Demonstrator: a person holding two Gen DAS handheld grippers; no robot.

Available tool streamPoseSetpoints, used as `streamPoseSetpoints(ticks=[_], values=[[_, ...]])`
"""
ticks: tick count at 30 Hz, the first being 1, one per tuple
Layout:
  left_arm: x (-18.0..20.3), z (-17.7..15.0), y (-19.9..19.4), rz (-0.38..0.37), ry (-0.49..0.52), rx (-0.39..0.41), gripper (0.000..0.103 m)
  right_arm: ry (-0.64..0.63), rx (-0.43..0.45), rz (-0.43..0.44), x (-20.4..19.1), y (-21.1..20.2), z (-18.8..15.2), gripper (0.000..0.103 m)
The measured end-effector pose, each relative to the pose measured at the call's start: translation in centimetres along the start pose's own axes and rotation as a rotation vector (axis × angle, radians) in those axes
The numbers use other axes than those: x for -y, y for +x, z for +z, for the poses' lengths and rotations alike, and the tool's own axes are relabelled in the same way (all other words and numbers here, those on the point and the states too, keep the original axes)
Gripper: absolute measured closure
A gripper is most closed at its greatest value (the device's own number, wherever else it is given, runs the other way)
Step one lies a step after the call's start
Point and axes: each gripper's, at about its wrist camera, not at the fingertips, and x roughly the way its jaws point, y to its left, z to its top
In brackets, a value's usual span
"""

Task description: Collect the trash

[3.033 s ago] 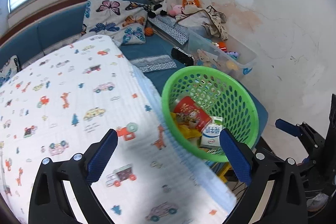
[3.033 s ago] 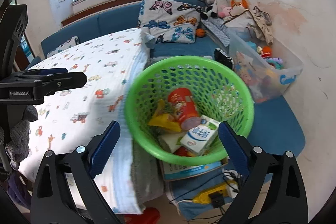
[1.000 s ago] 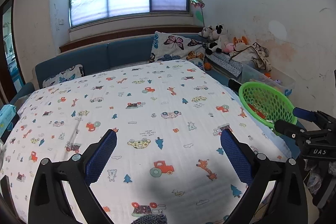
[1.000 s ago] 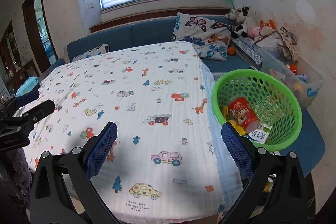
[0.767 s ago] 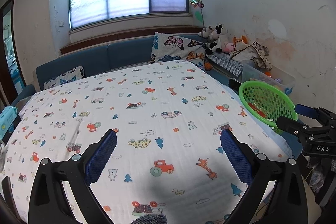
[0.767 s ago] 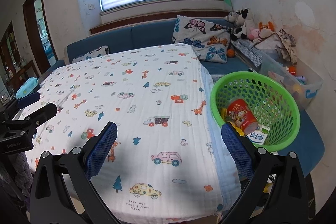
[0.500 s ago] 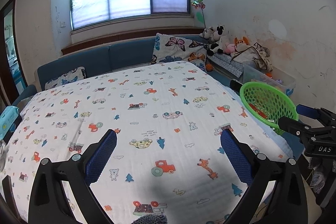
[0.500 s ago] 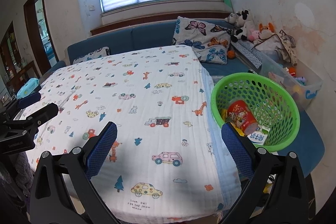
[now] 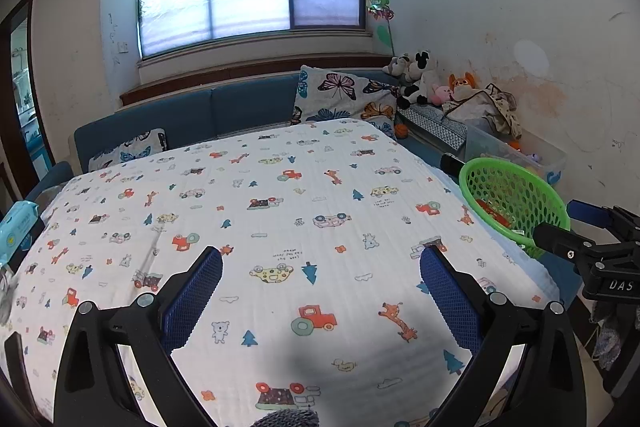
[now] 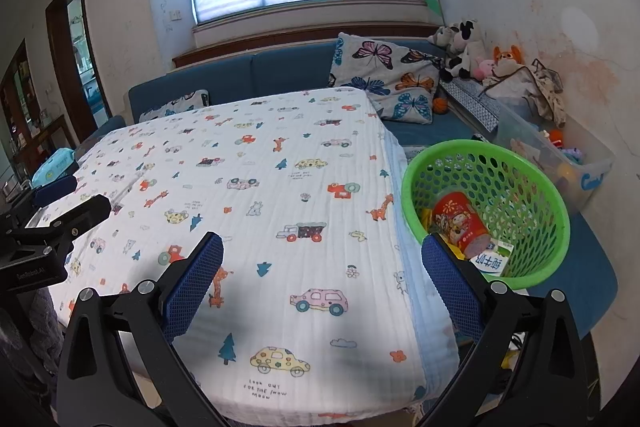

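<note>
Green plastic mesh formed the basket [image 10: 486,213] that stood just off the right edge of the table [image 10: 256,195], on the blue bench. Inside it lay a red snack cup [image 10: 460,223] on its side, a white-and-blue milk carton [image 10: 492,261] beside the cup, and a scrap of yellow wrapper [image 10: 426,217] at the cup's left. A white cloth printed with small cars, trees and giraffes covered the table. The right gripper [image 10: 322,281] hung above the near part of the cloth, its blue-padded fingers spread wide apart with nothing between them. The left gripper [image 9: 320,287] hung likewise over the cloth, fingers wide apart and holding nothing. From the left wrist camera the basket [image 9: 514,203] showed at the table's right side, the other gripper's black frame partly in front of it. A butterfly-print cushion [image 10: 384,81] leaned on the blue sofa behind the table, soft toys [image 10: 476,55] sat in the corner, and a clear storage box [image 10: 560,155] stood behind the basket.
</note>
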Motion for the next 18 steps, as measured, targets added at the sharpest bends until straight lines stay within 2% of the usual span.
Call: streamPoseSetpoints(ticks=[18], values=[[-0.09,-0.11,0.05,-0.003,-0.007,-0.002,0.007,-0.006,-0.005,0.0,-0.25,0.02,-0.18,0.004]])
